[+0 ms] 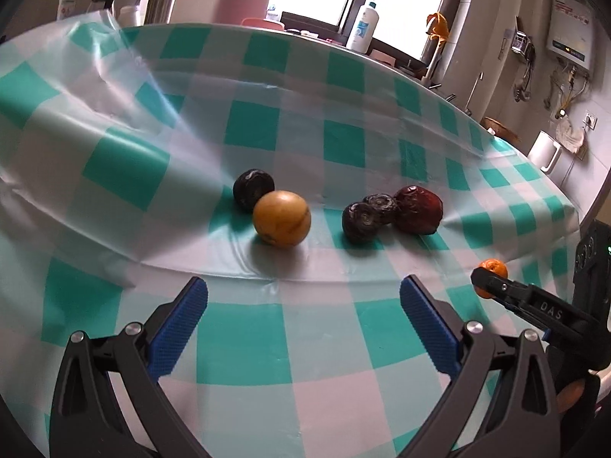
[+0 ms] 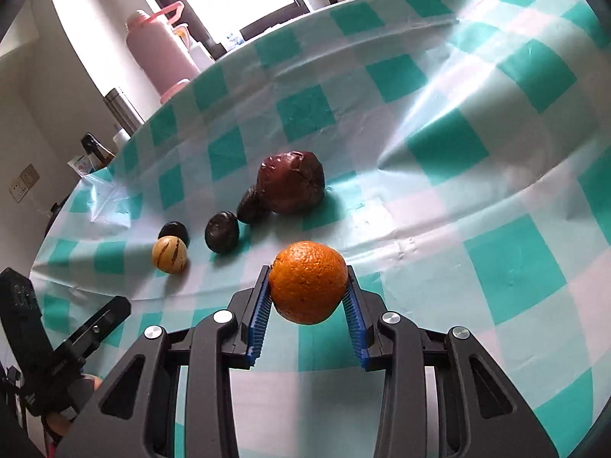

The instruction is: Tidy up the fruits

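the one teal-and-white checked plastic tablecloth fills the space under and ahead of both your grippers, creased into ridges and lifted into a fold on the far side. on it you have six fruits in all. ahead of your right gripper and slightly to its left lies one wrinkled dark red fruit, the biggest piece. one round orange with pitted skin sits between that gripper's blue ribbed pads, which press on both its sides, so your right gripper is closed on it and holds it clear of the cloth. one smooth yellow-brown round fruit lies straight ahead of your left gripper, just right of its left finger line. three small dark shrivelled round fruits are there: one touching the yellow one from behind, two pressed together against the red fruit's left side.

beyond the cloth's far edge stand a pink flask, a white pump bottle and a white kettle; none of them blocks the fruits.

your left gripper's jaws stand wide apart with nothing between them, pointing down at the cloth. your right gripper, tilted, also points down, off to the left gripper's right.
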